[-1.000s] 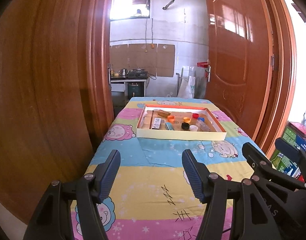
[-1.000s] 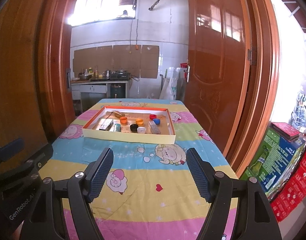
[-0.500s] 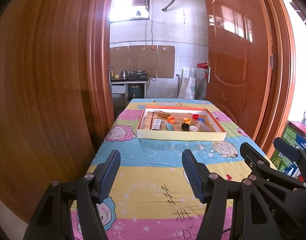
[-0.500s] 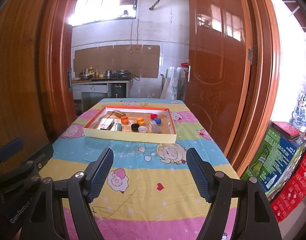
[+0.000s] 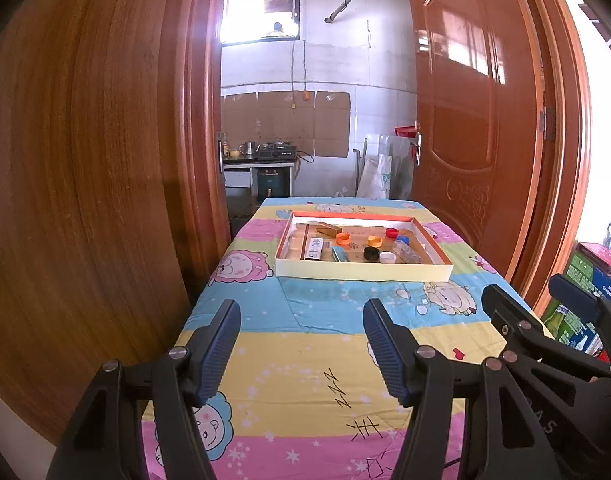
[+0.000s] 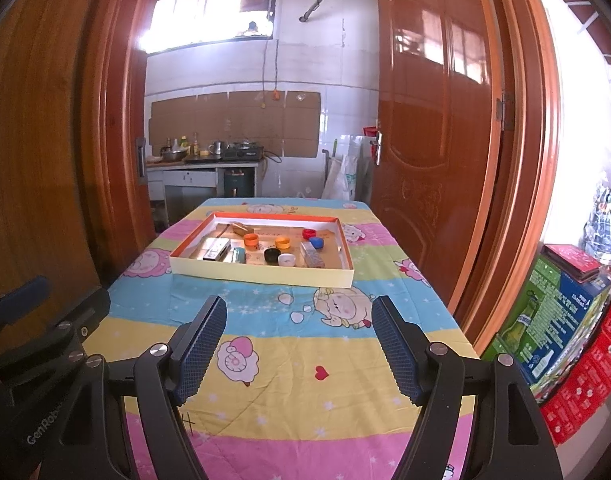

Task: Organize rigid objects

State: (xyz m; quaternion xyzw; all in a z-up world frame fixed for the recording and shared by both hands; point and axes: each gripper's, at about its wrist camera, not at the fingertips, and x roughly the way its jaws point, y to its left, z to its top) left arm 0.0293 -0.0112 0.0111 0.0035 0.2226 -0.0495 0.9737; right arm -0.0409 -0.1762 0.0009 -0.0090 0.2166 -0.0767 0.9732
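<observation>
Right wrist view showed the right gripper (image 6: 298, 344) with its jaws wide apart and nothing between them, hanging over the near end of the table (image 6: 393, 392) with its cartoon-print cloth. The left gripper (image 5: 301, 344) was spread just as wide and just as empty, held beside its partner, whose black frame crowded the left camera's lower right corner. What worried me most was that closeness: the two tools sat near enough to knock together if both went forward at once. The small things to be sorted lay packed in a shallow tray (image 6: 261, 274) toward the far end of the table, well apart from either claw and ahead of both. Inside it I could make out two orange caps (image 6: 250, 239), a black cap (image 6: 272, 255) touching or nearly touching a white cap (image 6: 286, 259), a red cap (image 6: 308, 233), a blue cap (image 6: 316, 242), a small clear bottle (image 6: 312, 255) lying on its side, and a few flat boxes on the left. Crowded like that, a wide jaw could easily nudge a neighbour or pinch two caps together, and the tray's raised wall could catch a fingertip coming in low. The loose cloth might also bunch and drag the tray.
</observation>
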